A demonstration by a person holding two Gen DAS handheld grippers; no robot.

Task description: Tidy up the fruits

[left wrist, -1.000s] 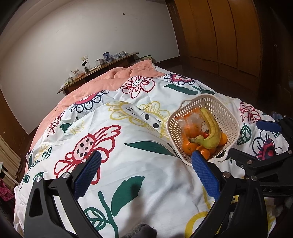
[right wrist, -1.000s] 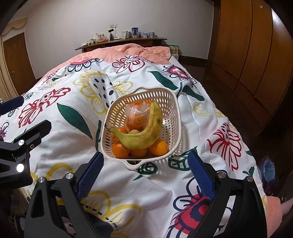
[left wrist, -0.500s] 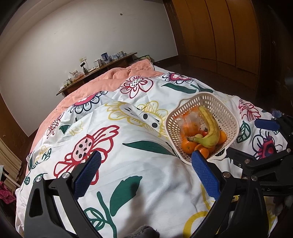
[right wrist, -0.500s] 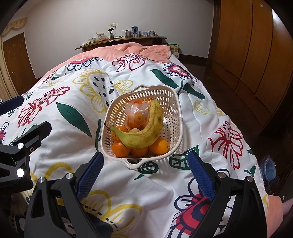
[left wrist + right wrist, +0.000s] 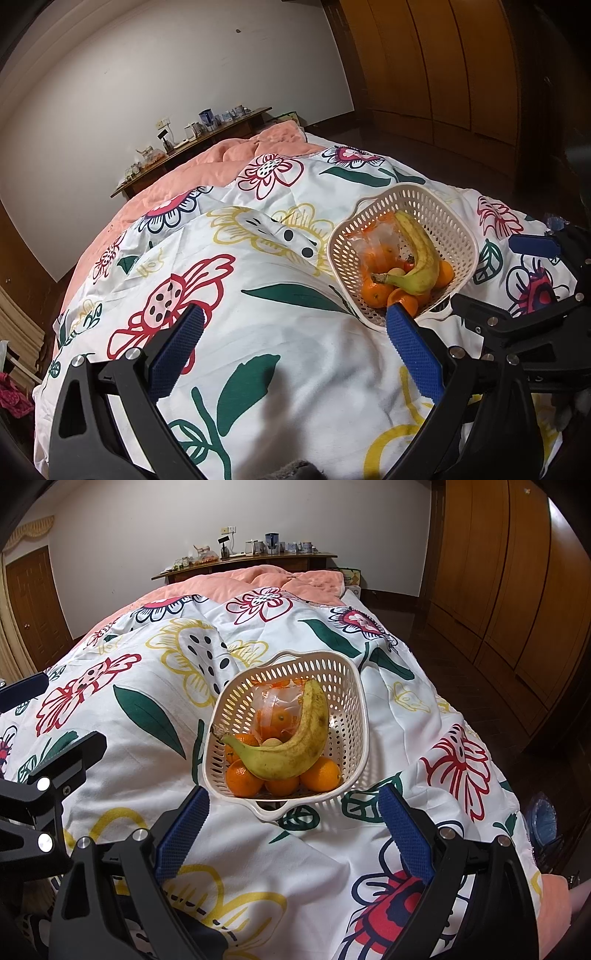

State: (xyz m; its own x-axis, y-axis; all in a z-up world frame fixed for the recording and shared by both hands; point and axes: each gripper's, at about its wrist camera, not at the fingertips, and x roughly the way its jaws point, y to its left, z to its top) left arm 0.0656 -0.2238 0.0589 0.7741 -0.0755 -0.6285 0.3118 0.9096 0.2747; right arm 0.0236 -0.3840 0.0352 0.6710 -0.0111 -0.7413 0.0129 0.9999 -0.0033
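A cream perforated basket (image 5: 351, 716) (image 5: 436, 206) sits on a floral duvet. Inside it lie a yellow banana (image 5: 295, 746) (image 5: 421, 258), several oranges (image 5: 319, 773) (image 5: 373, 291) and a clear bag of small oranges (image 5: 277, 712) (image 5: 376, 243). My right gripper (image 5: 293, 805) hovers just short of the basket's near handle, open and holding nothing. My left gripper (image 5: 291, 321) hangs open over bare duvet to the left of the basket, its right fingertip (image 5: 397, 314) overlapping the basket's near rim in the left wrist view. Each gripper's black frame shows in the other's view.
The floral duvet (image 5: 147, 716) covers a bed, with a pink blanket (image 5: 258, 576) at the far end. A wooden shelf (image 5: 251, 559) with cups and jars lines the back wall. Wooden wardrobes (image 5: 517, 572) stand on the right across dark floor.
Both grippers have pulled back and risen slightly, so the basket sits a little farther off in each view. Both stay open; the fruit has not moved.
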